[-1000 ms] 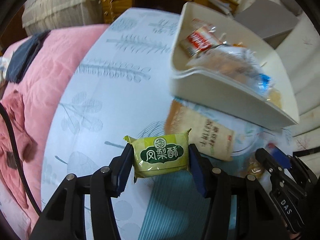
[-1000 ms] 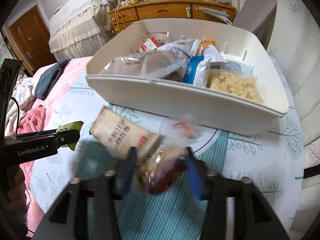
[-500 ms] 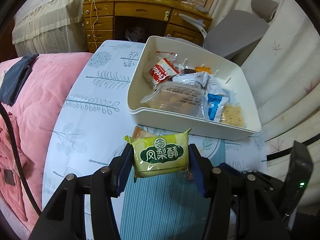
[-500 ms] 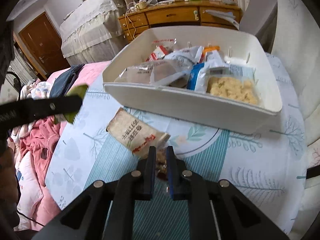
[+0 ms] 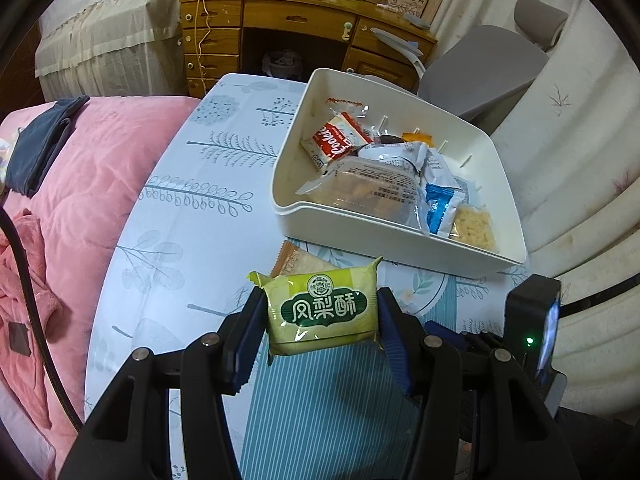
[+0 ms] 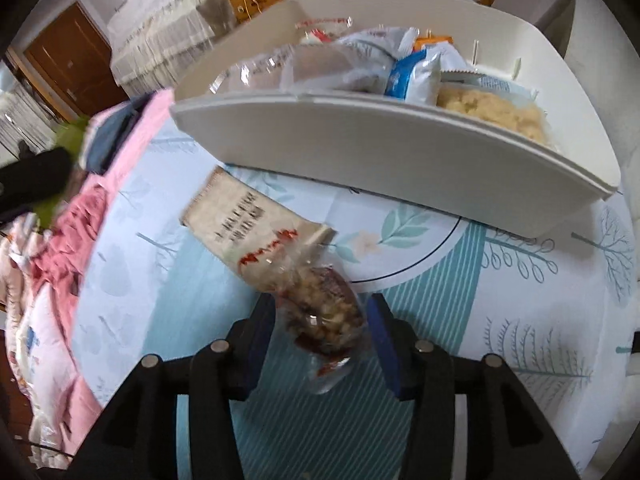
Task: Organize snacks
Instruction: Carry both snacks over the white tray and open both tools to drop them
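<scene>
My left gripper (image 5: 320,304) is shut on a green pineapple-cake packet (image 5: 324,312), held above the round table in front of the white bin (image 5: 400,240). The bin holds several wrapped snacks. A beige packet (image 6: 248,220) lies flat on the table before the bin's front wall (image 6: 400,152). My right gripper (image 6: 320,312) hangs low over the table and its jaws are opening. A clear-wrapped nut and date snack (image 6: 328,312) lies between them, touching the beige packet's corner. The pads stand just beside the wrapper and do not press it.
A pink quilt (image 5: 80,200) covers the bed along the table's left edge. A wooden desk (image 5: 280,20) and a grey chair (image 5: 488,68) stand behind the bin. The tablecloth (image 6: 520,320) lies bare to the right of the right gripper.
The left gripper rose with the green packet, so the bin now sits farther off. The right jaws pinched nearly shut, then spread around the clear-wrapped snack as the gripper sank.
</scene>
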{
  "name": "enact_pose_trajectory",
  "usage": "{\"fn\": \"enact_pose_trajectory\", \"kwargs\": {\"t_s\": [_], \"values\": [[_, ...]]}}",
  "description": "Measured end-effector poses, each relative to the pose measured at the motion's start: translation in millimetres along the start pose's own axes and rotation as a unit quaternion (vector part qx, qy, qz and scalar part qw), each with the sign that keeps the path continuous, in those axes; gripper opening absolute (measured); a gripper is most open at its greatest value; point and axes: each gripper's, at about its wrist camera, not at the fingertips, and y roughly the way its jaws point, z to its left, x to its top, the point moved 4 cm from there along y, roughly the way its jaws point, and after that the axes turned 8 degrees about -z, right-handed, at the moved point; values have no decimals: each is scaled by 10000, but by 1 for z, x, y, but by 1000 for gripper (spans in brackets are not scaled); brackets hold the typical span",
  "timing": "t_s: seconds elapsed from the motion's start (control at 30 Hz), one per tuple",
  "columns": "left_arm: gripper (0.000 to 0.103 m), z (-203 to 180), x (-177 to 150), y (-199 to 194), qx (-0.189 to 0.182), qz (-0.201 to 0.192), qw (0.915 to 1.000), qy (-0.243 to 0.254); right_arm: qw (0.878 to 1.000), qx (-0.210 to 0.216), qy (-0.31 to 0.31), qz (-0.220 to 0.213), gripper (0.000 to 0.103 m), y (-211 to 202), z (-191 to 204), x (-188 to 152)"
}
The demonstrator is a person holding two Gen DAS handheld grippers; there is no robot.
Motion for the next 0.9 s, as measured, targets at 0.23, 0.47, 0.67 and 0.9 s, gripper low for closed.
{"fn": "enact_pose_trajectory", "kwargs": {"t_s": [0.23, 0.47, 0.67, 0.9], "values": [[53, 4, 7, 1, 29, -28, 10000, -18, 9999, 11, -118, -52, 49, 2, 1, 0], [53, -6, 16, 6, -34, 50, 9999, 159, 9997, 18, -231, 75, 47, 2, 4, 1], [53, -20, 28, 13, -101, 135, 9990, 409, 9996, 261, 8, 88, 47, -10, -2, 1], [53, -44, 52, 17, -312, 3, 9974, 655, 9986, 485, 95, -202, 47, -44, -8, 13]]}}
